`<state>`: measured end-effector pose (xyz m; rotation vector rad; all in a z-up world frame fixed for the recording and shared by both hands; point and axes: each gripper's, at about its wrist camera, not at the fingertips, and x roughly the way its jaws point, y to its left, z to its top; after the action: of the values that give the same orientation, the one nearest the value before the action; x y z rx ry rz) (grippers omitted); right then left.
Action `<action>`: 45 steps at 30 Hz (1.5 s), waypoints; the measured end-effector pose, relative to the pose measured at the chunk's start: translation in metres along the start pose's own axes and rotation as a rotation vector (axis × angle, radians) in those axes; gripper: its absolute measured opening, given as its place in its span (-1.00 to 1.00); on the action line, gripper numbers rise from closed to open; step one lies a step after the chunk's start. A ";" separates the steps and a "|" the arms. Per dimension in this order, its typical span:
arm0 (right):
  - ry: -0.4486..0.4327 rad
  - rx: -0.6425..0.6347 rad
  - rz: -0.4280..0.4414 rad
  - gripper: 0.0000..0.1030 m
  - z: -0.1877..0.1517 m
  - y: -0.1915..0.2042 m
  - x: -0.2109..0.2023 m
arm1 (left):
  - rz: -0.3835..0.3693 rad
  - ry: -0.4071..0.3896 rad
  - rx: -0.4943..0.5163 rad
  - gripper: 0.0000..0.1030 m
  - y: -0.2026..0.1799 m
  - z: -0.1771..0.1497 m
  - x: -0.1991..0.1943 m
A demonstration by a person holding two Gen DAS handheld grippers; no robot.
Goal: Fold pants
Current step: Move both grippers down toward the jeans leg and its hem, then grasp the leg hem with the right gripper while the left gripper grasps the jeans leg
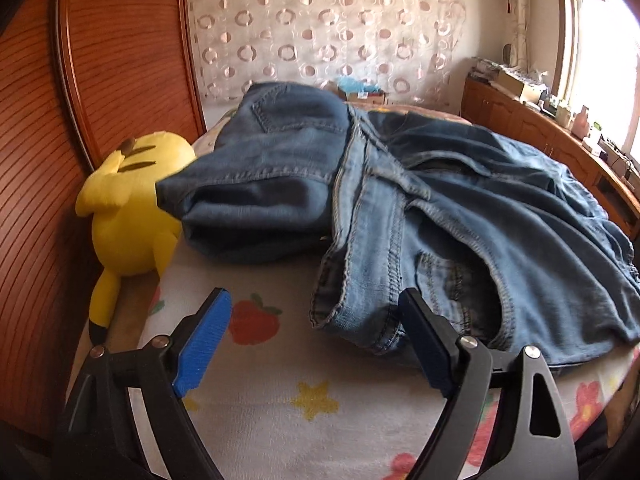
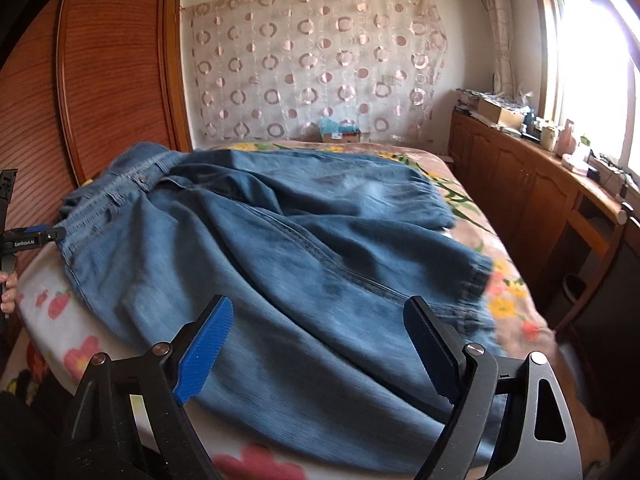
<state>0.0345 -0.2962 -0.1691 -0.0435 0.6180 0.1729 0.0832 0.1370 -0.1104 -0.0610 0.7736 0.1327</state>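
The jeans (image 2: 280, 240) lie spread on the bed (image 1: 248, 408), long axis running from waistband to leg ends. My left hand-held gripper (image 1: 316, 344) is released just before the waistband, nearer; my right hand-held gripper (image 2: 320, 344) hovers released over one leg. A yellow plush toy (image 1: 132, 208) sits beside the jeans.

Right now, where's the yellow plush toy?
In the left wrist view the yellow plush toy lies at the left edge of the bed, against the wooden wardrobe, touching the folded jeans.

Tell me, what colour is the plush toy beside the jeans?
Yellow plush toy, clearest in the left wrist view.
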 end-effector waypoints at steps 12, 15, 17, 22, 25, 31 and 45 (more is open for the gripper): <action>0.090 0.107 -0.128 0.52 -0.036 -0.057 -0.055 | -0.016 0.043 -0.001 0.68 0.003 -0.007 0.017; 0.062 0.136 -0.123 0.47 -0.025 -0.065 -0.068 | -0.012 0.061 0.001 0.68 0.003 -0.009 0.022; 0.038 0.133 -0.118 0.39 -0.015 -0.067 -0.071 | -0.013 0.061 0.000 0.68 0.003 -0.009 0.022; 0.045 0.126 -0.103 0.16 -0.007 -0.077 -0.053 | -0.013 0.061 -0.003 0.69 0.003 -0.010 0.022; 0.099 0.145 -0.096 0.02 -0.008 -0.085 -0.031 | -0.013 0.062 -0.002 0.69 0.003 -0.010 0.022; 0.171 0.142 -0.062 -0.44 -0.006 -0.088 -0.029 | -0.011 0.061 -0.003 0.69 0.003 -0.010 0.022; -0.021 0.141 -0.168 -0.84 0.033 -0.104 -0.042 | -0.006 0.059 -0.003 0.71 0.003 -0.010 0.024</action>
<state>0.0375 -0.4016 -0.1186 0.0429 0.6016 -0.0329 0.0928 0.1412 -0.1339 -0.0699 0.8325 0.1268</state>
